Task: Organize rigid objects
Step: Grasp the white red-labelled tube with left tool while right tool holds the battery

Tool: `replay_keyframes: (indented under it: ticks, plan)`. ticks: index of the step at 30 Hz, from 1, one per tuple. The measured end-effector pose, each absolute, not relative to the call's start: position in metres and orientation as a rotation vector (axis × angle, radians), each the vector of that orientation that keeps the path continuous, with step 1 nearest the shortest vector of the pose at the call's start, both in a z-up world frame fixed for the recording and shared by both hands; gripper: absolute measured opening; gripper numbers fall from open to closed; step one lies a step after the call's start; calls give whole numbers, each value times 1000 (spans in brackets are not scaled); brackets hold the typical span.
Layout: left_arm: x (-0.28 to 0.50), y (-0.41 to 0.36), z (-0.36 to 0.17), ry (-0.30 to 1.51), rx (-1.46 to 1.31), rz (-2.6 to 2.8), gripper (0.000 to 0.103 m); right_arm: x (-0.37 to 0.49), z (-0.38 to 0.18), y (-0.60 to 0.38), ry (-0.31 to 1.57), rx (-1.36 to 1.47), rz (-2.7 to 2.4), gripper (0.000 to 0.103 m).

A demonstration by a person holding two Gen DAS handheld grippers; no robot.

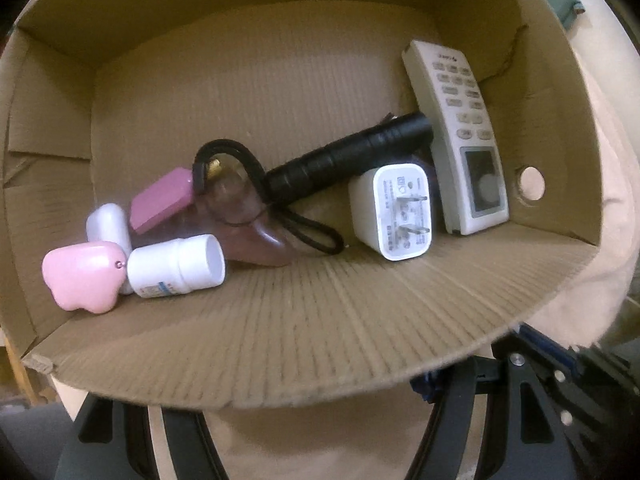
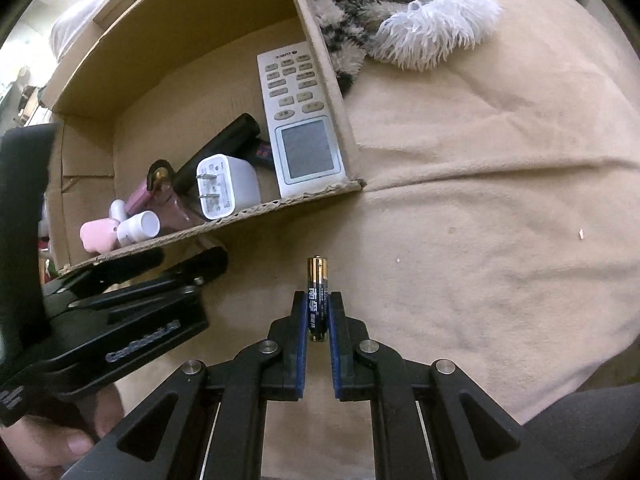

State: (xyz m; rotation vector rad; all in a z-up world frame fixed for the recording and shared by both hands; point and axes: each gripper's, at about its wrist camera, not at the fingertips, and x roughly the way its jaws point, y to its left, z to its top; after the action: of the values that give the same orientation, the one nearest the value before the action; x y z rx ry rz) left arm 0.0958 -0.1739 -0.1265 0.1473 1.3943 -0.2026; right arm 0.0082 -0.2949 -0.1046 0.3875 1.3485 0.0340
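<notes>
Several items fill your cardboard box [image 2: 332, 92]: remote [image 2: 298, 112], flashlight [image 1: 348, 154], charger [image 1: 394, 212], white bottle [image 1: 176, 266]. Your right gripper [image 2: 318, 312] clenches a battery [image 2: 317, 296]; left gripper [image 2: 188, 264] released.

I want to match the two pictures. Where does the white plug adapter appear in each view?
Left wrist view: the white plug adapter sits right of centre in the cardboard box, prongs toward the camera, beside the remote control.
Right wrist view: the adapter is left of centre, just behind the box's near wall.
Shared landmark: the remote control, along the box's right wall in both.
</notes>
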Motion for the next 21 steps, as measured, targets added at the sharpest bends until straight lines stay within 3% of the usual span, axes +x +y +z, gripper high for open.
replay_keyframes:
  ticks: [2, 3, 4, 7, 21]
  plan:
    - [95, -177, -128, 1389, 141, -200, 60, 8, -104, -294, 1349, 386, 39, 11]
    - [95, -178, -129, 1390, 131, -207, 41, 9, -104, -293, 1349, 386, 42, 11]
    - [95, -179, -131, 1400, 124, -215, 31, 12, -106, -287, 1349, 385, 46, 11]
    - [93, -176, -133, 1409, 109, -219, 24, 13, -107, -283, 1349, 380, 50, 11]
    - [67, -127, -130, 1441, 86, -136, 24, 10, -103, -281, 1357, 384, 103, 11]
